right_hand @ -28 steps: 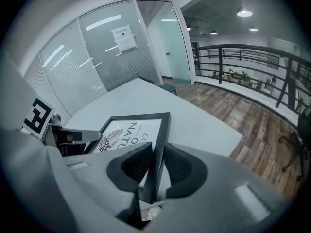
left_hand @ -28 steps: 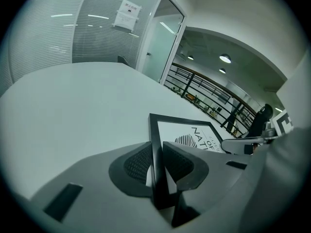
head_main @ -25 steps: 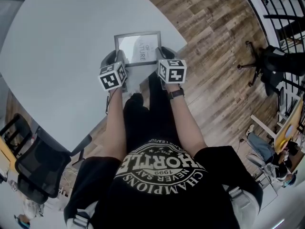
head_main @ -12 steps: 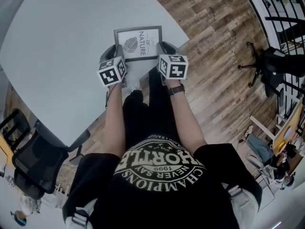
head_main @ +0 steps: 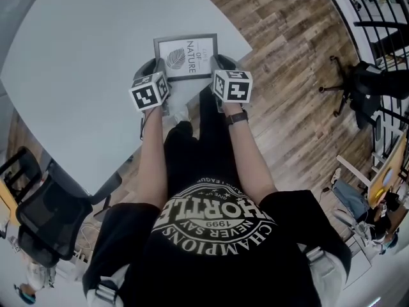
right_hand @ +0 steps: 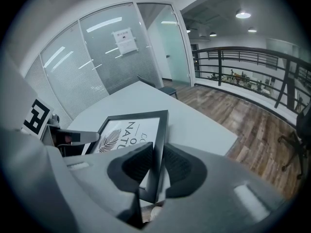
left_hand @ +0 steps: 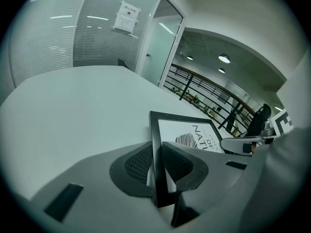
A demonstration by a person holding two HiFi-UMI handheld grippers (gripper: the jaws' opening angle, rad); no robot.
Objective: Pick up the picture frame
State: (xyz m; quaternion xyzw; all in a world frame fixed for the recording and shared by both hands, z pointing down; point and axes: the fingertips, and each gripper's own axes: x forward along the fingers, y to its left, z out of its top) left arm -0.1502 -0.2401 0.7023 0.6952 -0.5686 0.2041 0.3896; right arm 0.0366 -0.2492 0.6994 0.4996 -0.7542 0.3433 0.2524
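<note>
Black frame (head_main: 186, 57) at 12 o'clock, over the table (head_main: 77, 75) edge: your left gripper (left_hand: 156, 165) clamps its 9 o'clock side, your right gripper (right_hand: 156, 166) its 3 o'clock side. You look mid-lift; raise both hands evenly.

right hand-held gripper (right_hand: 157, 153) clamping picture frame (right_hand: 127, 130) edge, white table (right_hand: 200, 121)

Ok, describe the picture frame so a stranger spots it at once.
Find the big pale grey table; at its edge nearest the person is the picture frame. Black border, white leaf print reading NATURE, clamped between the left gripper and right gripper.
</note>
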